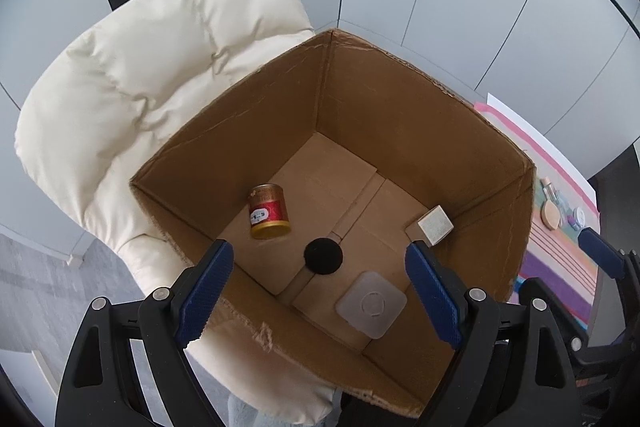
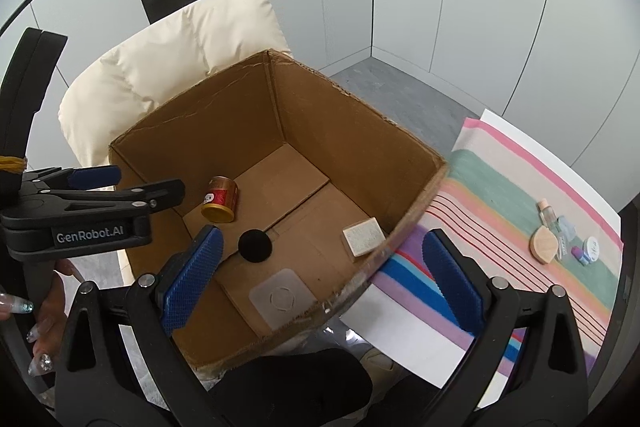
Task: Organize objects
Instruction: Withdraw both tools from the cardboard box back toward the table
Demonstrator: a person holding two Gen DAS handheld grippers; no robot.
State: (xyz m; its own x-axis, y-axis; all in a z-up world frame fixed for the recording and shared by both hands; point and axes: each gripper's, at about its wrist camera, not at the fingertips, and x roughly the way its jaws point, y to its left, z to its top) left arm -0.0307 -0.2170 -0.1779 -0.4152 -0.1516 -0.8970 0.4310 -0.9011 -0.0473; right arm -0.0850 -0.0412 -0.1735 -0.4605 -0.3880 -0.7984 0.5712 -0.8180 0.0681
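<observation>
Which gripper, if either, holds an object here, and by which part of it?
Neither. The left gripper and the right gripper both stand open and empty above the box.

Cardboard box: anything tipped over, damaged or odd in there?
Yes. The red-and-gold round tin lies on its side on the brown cardboard box floor, near the left wall. The box's near rim is torn and frayed. Nothing has spilled.

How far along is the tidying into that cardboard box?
Done: four things lie in the cardboard box: a red tin, a black round piece, a small white box and a clear square lid. In hand: nothing; the left gripper and right gripper are open and empty. Left: small toiletries on the striped cloth.
</observation>
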